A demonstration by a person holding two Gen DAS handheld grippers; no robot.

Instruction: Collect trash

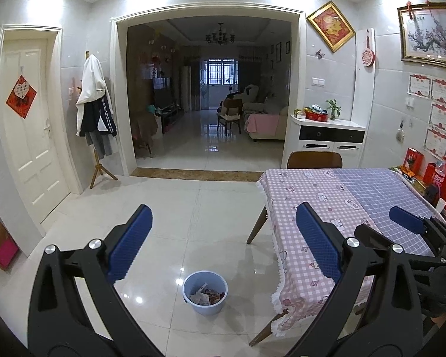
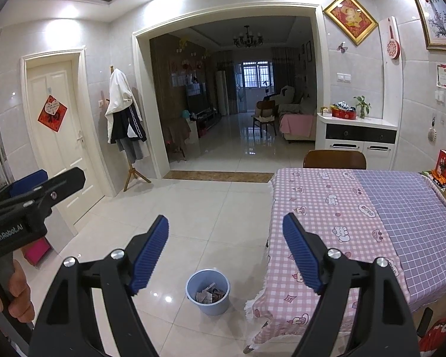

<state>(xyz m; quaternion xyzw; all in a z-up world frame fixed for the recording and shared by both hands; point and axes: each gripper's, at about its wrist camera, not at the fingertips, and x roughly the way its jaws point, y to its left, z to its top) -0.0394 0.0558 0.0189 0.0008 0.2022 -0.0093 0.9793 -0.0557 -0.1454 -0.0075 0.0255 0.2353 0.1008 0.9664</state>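
**Both grippers hover empty above the bin on the tiled floor**

Nearest the cameras, the left gripper (image 1: 223,247) with black arms and blue ribbed pads has its jaws spread wide, nothing between them. The right gripper (image 2: 226,255), of the same build, likewise has its jaws spread and empty. In the right wrist view a hand (image 2: 17,288) grips the left gripper's black handle at the left edge.

Below and between the pads stands the small round light-blue plastic bin (image 1: 205,296) on the glossy white tiled floor (image 1: 178,208), just beside the corner of the desk (image 1: 327,196), which is draped in a pink-and-lilac checked cloth with cartoon prints. Nothing lies between the grippers and the bin. Crumpled paper and wrappers (image 2: 208,294) sit inside it; what kinds cannot be made out.

Behind the desk, a brown chair back (image 1: 314,159) shows only its top. Farther off are a white panelled door (image 1: 29,136), a wooden coat stand hung with clothes (image 1: 95,110) and a white cabinet (image 1: 330,138). The dim living room (image 1: 208,89) beyond the archway is hard to read.
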